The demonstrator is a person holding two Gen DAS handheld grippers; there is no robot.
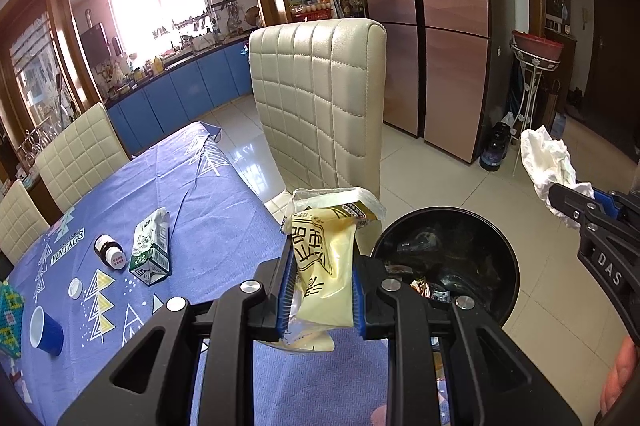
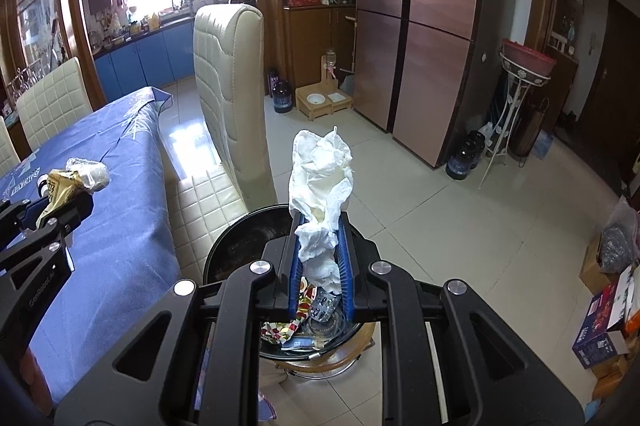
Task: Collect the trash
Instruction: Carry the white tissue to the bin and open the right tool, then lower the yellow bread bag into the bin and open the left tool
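Observation:
My left gripper [image 1: 322, 266] is shut on a yellow snack wrapper [image 1: 324, 258] and holds it over the table's right edge, beside a black trash bin [image 1: 508, 250]. My right gripper [image 2: 320, 250] is shut on a crumpled white tissue [image 2: 320, 177] and holds it above the bin [image 2: 240, 234], which holds several scraps. The right gripper [image 1: 568, 201] with its tissue [image 1: 548, 161] shows at the right of the left wrist view. The left gripper [image 2: 60, 205] with the wrapper [image 2: 68, 181] shows at the left of the right wrist view.
On the blue tablecloth [image 1: 224, 185] lie a crushed green carton [image 1: 152, 250], a small brown bottle [image 1: 108, 250], a white cap [image 1: 75, 288] and a blue cup [image 1: 46, 330]. A cream chair [image 1: 320, 105] stands by the bin. Boxes [image 2: 604, 322] sit on the floor at right.

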